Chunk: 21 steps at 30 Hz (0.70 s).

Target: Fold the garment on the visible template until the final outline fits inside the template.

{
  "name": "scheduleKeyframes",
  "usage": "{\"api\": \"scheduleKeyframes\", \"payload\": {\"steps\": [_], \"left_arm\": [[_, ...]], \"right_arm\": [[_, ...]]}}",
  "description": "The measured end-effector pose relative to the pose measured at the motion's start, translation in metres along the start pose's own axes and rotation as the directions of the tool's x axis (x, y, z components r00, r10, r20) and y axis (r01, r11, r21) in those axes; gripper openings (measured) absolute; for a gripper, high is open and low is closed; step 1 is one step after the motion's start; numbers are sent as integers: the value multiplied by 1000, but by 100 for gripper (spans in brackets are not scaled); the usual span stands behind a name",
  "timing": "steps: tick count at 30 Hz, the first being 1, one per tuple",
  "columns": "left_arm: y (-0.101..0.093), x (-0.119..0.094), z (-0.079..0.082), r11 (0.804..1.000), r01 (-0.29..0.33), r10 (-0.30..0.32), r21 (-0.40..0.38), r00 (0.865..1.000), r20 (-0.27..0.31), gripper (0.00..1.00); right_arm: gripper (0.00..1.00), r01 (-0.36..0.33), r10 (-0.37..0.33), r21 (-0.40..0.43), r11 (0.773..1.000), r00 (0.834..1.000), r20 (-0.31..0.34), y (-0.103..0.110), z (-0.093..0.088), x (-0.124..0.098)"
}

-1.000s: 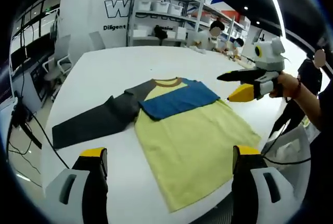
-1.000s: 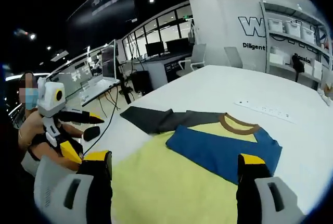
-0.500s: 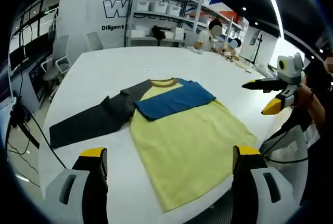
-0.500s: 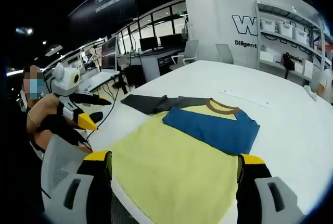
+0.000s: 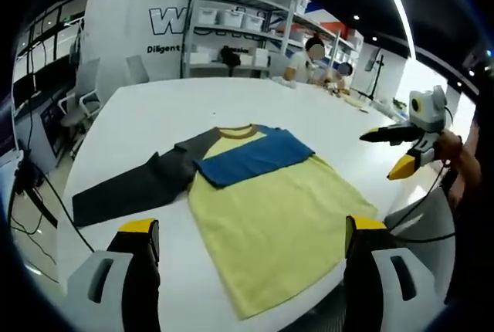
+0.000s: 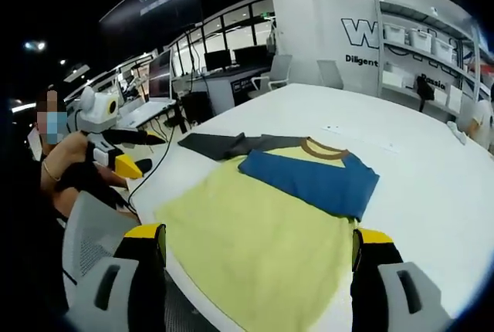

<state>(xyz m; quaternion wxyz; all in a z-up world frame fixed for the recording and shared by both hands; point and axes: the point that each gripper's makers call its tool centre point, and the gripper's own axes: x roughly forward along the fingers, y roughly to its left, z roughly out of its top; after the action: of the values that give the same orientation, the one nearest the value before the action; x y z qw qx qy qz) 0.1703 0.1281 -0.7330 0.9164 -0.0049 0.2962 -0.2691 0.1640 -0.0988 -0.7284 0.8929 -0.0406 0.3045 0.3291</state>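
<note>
Now: shirt point(image 5: 258, 201) flat on white table point(image 5: 154, 108), blue sleeve folded across, grey sleeve out left. Left gripper point(image 5: 251, 270) and right gripper point(image 6: 258, 270) agape, empty, pulled back since last fold; grey sleeve next.

**Around the work surface**

A large white table point(image 5: 177, 108) fills the room's middle. Behind it, metal shelving point(image 5: 231, 35) carries white bins against a wall with lettering point(image 5: 174, 22). Two people point(image 5: 320, 62) sit at the far end. Grey office chairs point(image 6: 282, 73) and desks with monitors point(image 6: 220, 60) stand by the windows.
</note>
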Motion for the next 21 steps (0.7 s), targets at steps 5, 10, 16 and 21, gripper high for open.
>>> {"api": "scheduleKeyframes", "payload": {"steps": [5, 10, 16, 21], "left_arm": [[-1, -1, -2, 1000, 2, -2, -6, 1000, -8, 99], [8, -1, -6, 1000, -23, 23, -11, 999, -22, 99], [49, 4, -6, 994, -98, 96, -50, 994, -41, 98], [85, 15, 2, 978, -148, 148, -148, 989, -10, 97]], "right_arm": [[99, 4, -4, -6, 1000, 1000, -2, -2, 2, -3], [99, 6, -6, -6, 1000, 1000, 2, 0, 1, -7], [99, 14, -14, -6, 1000, 1000, 5, 2, 0, -11], [99, 26, -26, 6, 1000, 1000, 15, -1, 1, -13]]}}
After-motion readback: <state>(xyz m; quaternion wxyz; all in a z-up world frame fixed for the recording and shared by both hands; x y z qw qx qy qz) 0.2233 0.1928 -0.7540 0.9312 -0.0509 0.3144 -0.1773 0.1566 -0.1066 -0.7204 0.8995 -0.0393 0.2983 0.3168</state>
